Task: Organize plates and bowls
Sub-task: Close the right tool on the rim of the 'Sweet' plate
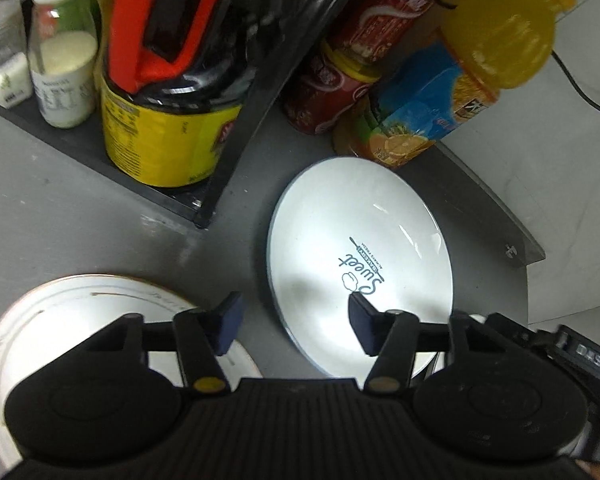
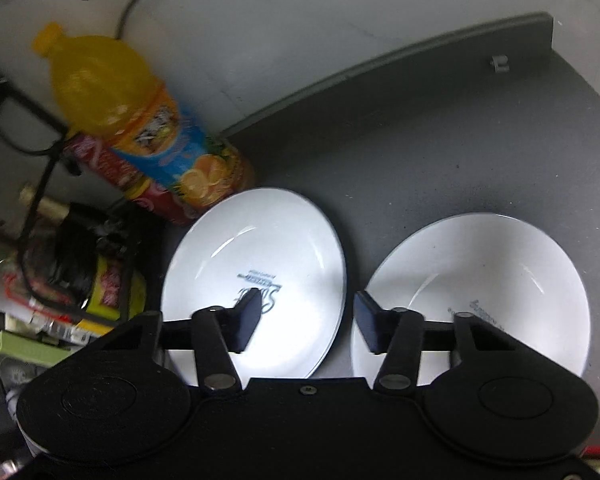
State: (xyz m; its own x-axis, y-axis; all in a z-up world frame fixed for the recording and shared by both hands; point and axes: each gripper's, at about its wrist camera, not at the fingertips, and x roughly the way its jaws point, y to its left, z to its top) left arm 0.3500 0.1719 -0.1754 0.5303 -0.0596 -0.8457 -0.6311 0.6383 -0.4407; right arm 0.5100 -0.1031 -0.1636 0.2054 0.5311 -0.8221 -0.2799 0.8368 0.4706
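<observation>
Grey counter [image 2: 440, 152] carries two white bowls near its back edge, the left bowl [image 2: 256, 276] just beside an orange juice bottle [image 2: 148, 120] and the right bowl [image 2: 496, 280] apart from it, while both the left gripper [image 1: 294, 326] and right gripper [image 2: 306, 318] hover empty with fingers spread apart.

A grey countertop [image 2: 440, 152] meets a white wall [image 2: 300, 12], beside a black rack [image 1: 220, 168].

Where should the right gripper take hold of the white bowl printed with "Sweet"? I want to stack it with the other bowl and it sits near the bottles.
Probably by the rim. The "Sweet" bowl rests upright and open on the grey counter, so one finger can go inside and one outside. Come from the near side, where the right gripper hangs open; the orange juice bottle crowds the far edge.
</observation>
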